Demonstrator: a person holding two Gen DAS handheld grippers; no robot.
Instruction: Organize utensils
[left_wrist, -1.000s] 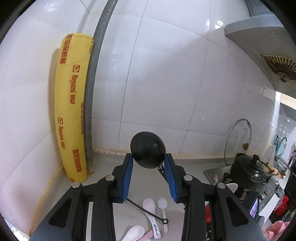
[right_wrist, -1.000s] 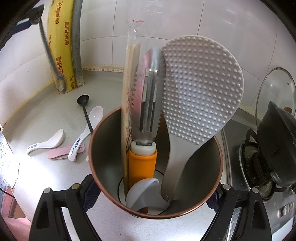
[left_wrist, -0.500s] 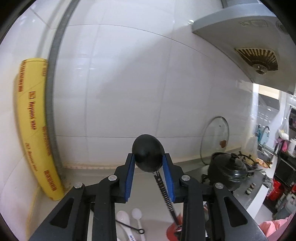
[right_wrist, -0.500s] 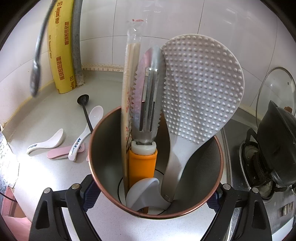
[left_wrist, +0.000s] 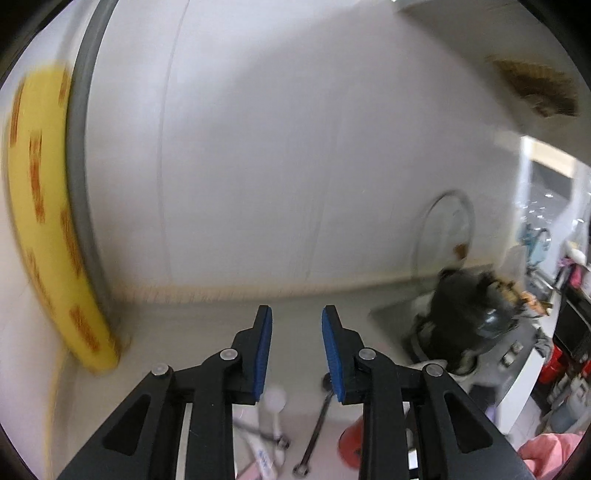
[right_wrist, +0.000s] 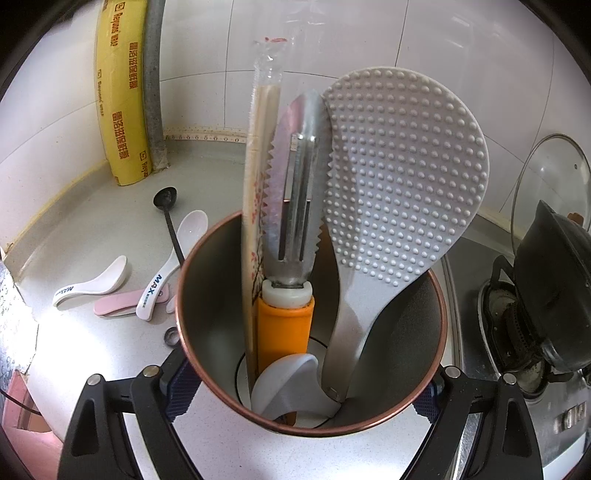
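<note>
Counter (right_wrist: 92, 221): lying spoons (right_wrist: 94, 282) sitting at 9 o'clock of the cup (right_wrist: 207, 295).
Right gripper (right_wrist: 303, 384): clenching the cup.
Left gripper (left_wrist: 296, 332): jaws just closing, holding nothing.

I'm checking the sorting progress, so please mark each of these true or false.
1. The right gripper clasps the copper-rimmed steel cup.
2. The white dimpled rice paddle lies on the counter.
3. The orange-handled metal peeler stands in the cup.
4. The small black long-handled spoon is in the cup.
1. True: the right gripper clasps the copper-rimmed steel cup, one pad on each side.
2. False: the white dimpled rice paddle stands in the cup, handle down.
3. True: the orange-handled metal peeler stands between the wrapped chopsticks and the paddle.
4. False: the small black long-handled spoon lies on the grey counter beside white ceramic spoons.
</note>
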